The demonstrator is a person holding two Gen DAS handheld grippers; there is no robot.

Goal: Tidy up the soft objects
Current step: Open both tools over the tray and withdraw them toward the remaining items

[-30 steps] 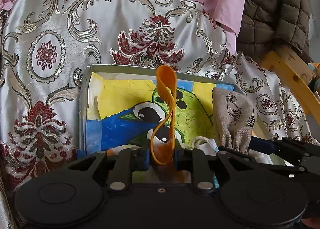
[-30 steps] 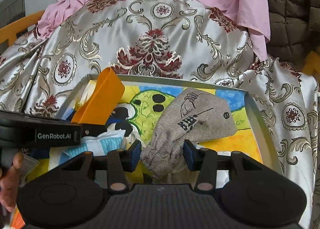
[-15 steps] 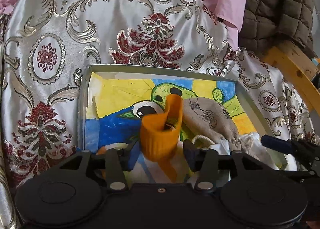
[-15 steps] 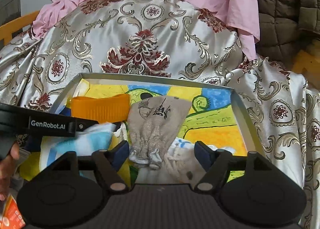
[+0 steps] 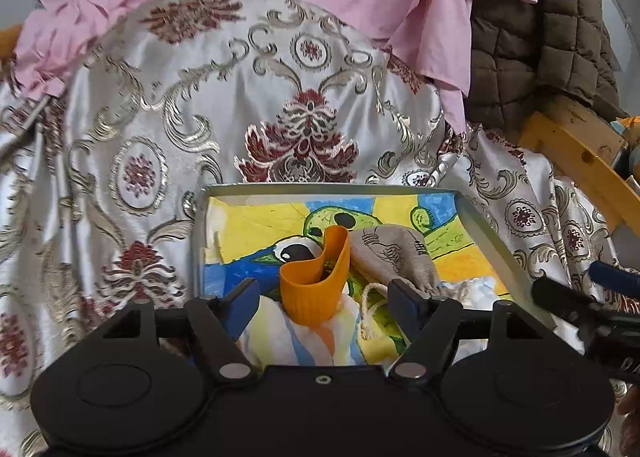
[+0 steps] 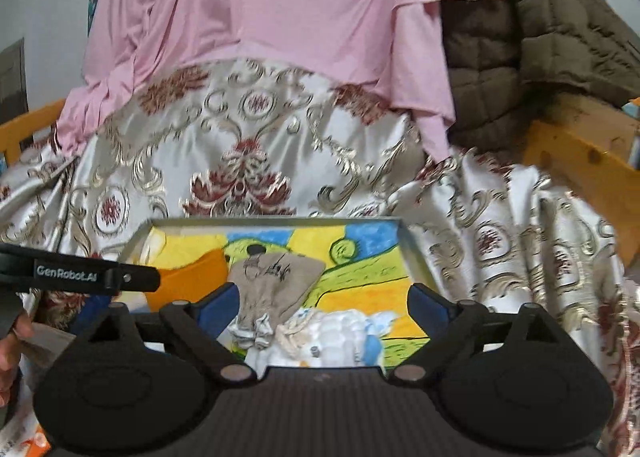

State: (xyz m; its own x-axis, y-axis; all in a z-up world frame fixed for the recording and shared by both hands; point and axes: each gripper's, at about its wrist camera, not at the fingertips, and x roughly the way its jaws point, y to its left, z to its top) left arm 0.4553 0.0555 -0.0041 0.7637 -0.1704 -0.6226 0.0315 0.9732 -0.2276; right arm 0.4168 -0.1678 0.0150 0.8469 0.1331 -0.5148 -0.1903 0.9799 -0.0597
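Both my left gripper (image 5: 324, 299) and right gripper (image 6: 322, 303) are wide apart and hold nothing, the orange band (image 5: 314, 281) and cloth pouch (image 6: 270, 289) sit in the tray (image 6: 276, 222) at twelve o'clock, so I should lift away gently.

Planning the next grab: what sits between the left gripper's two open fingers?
In the left wrist view, the orange band curls between the left gripper fingers, touching neither.
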